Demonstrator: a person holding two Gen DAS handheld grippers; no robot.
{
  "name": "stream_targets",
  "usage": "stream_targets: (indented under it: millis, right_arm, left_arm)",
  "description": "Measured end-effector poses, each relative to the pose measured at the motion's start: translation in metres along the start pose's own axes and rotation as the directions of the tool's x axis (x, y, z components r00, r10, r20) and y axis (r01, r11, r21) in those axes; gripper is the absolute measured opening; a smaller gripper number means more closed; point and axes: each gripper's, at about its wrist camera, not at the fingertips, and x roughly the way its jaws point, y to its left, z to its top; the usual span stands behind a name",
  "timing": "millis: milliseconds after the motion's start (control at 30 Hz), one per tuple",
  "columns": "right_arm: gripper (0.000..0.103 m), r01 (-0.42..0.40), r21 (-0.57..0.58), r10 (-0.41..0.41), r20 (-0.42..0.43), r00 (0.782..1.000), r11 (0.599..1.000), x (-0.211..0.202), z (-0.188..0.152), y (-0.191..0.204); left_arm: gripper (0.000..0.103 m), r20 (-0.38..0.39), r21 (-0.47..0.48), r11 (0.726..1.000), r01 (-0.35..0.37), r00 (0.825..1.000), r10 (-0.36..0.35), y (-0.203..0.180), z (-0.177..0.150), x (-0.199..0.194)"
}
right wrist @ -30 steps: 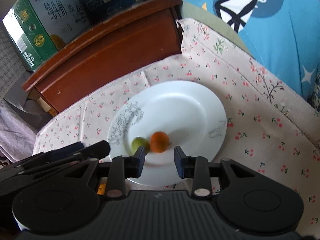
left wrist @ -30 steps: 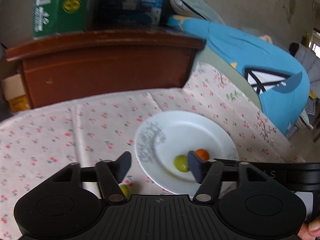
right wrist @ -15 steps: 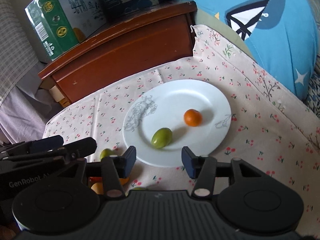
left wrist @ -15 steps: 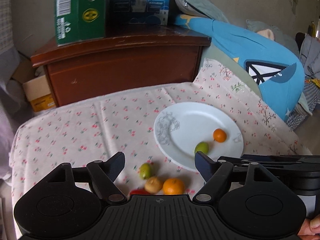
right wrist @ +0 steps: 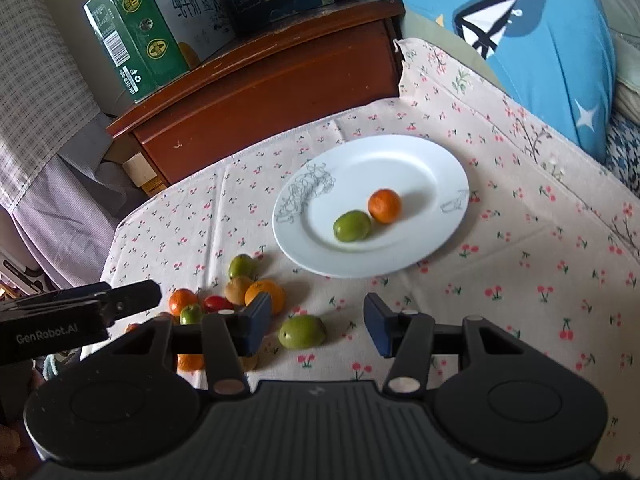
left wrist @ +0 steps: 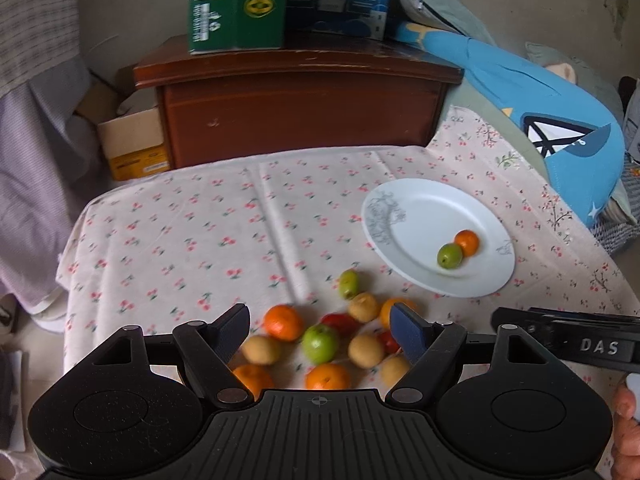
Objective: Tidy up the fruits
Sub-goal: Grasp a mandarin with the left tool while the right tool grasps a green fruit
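Both the left gripper (left wrist: 320,330) and right gripper (right wrist: 316,322) are wide and empty. Close gently on 1 fruit in the pile (left wrist: 320,342) beside the plate (left wrist: 420,280).

Two fruits (right wrist: 367,214) touching on plate (right wrist: 420,160); loose fruit cluster (left wrist: 320,340) on cloth (left wrist: 180,240) left of plate; cabinet (left wrist: 300,112) behind.

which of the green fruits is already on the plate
The green fruit touching the small orange on the white plate. The other green ones lie on the cloth.
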Motion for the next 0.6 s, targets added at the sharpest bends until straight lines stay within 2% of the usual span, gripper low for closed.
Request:
stream_targets:
  millis: [233, 600]
  right_arm:
    - [0.052, -0.005, -0.007, 0.005, -0.024, 1.000, 1.000, -0.001, -0.014, 0.002]
    - [0.052, -0.017, -0.044, 0.014, -0.068, 0.998, 0.999, 0.013, -0.025, 0.012]
  left_arm:
    - [0.078, -0.023, 0.004, 1.000, -0.028, 0.999, 0.028, 0.014, -0.024, -0.006]
    - [0.078, -0.019, 0.038, 0.999, 0.007, 1.000, -0.006, 0.013, -0.049, -0.002]
